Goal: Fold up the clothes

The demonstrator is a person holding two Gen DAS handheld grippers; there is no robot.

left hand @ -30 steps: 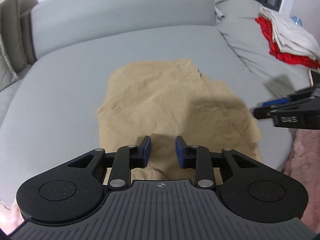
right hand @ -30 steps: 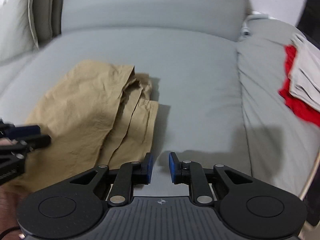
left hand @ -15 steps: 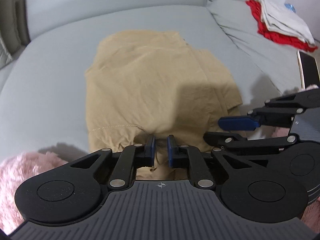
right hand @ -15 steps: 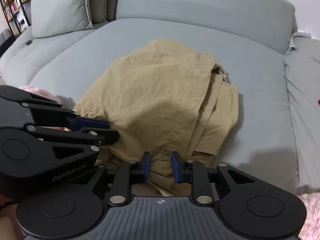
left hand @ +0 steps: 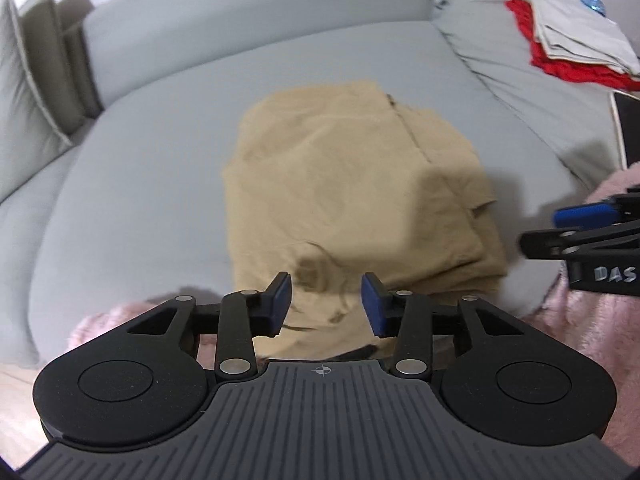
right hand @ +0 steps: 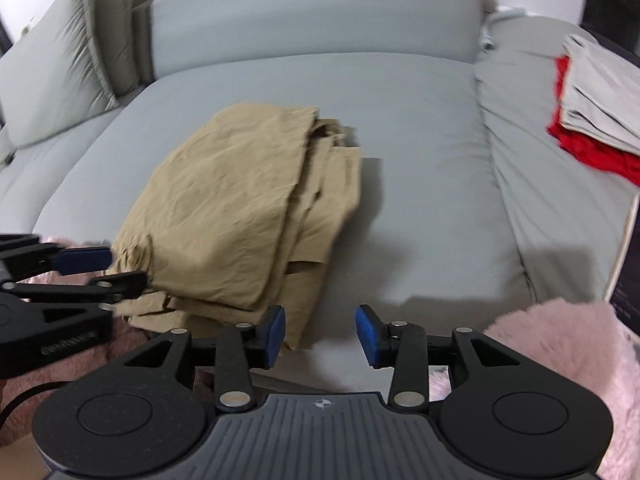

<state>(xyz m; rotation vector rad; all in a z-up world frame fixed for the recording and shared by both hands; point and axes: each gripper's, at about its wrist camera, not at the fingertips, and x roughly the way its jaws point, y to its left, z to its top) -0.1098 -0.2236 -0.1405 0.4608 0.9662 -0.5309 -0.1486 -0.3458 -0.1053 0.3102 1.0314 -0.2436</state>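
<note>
Letting go, your left gripper [left hand: 326, 304] has its jaws opening over the near end of the tan garment [left hand: 352, 184], the blue pads standing clear of the cloth, nothing pinched. Your right gripper [right hand: 320, 334] is opening too, with only bare sofa cushion [right hand: 420, 128] between its pads and the garment's near right corner just beside its left pad.

You look to be finishing one fold and releasing it. The garment lies in a thick layered bundle at the middle of the seat cushion, its near end at the front edge by the pink fluffy fabric [right hand: 560, 344]. Its long axis runs from that front edge toward the backrest, stacked loose edges along its right side.

Next, you will probably want to regrip at an end and bring it over once more, or square the uneven right-hand layers. A red and pale folded pile [right hand: 592, 116] waits on the right-hand cushion.
</note>
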